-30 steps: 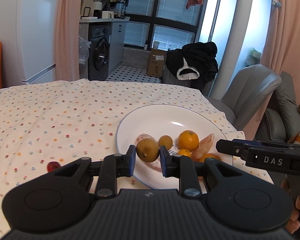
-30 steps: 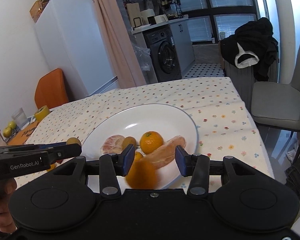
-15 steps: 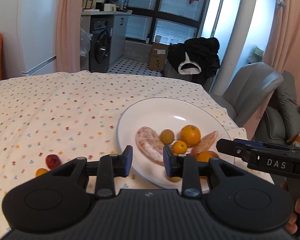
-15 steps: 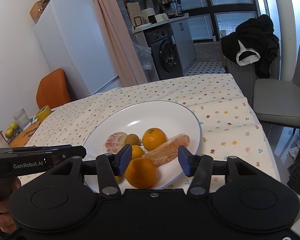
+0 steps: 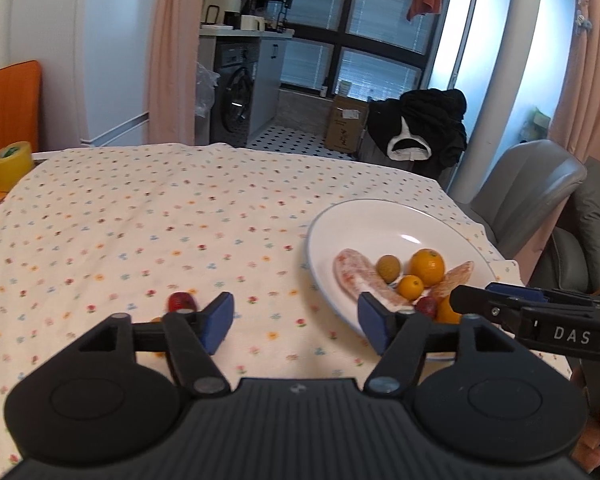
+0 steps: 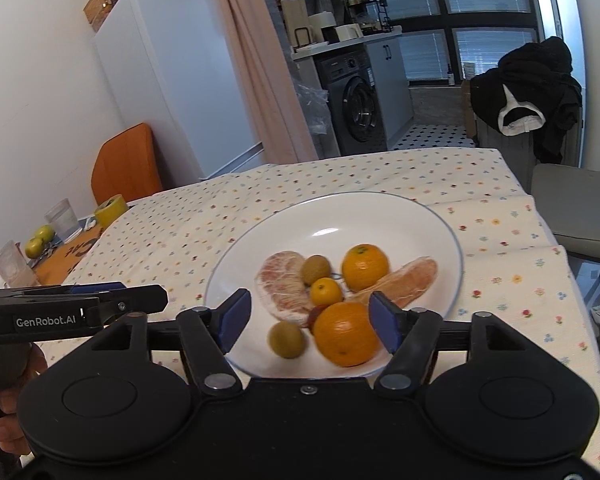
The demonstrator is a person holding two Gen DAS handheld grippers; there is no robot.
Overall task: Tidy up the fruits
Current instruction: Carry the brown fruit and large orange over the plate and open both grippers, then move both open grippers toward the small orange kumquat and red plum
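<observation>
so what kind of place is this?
Looks like a home dining area open to a kitchen or laundry nook: cloth-covered table with a fruit plate, a fridge, and a washing machine behind.

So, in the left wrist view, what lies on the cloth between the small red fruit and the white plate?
Only bare flowered tablecloth lies between the red fruit and the plate; the open left gripper hangs over that stretch.

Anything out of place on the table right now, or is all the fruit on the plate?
Not all of it. A small red fruit lies on the tablecloth, well left of the white plate, just beyond the open left claw. Something orange shows beside it, mostly hidden by the claw. The plate's fruit looks settled.
</observation>
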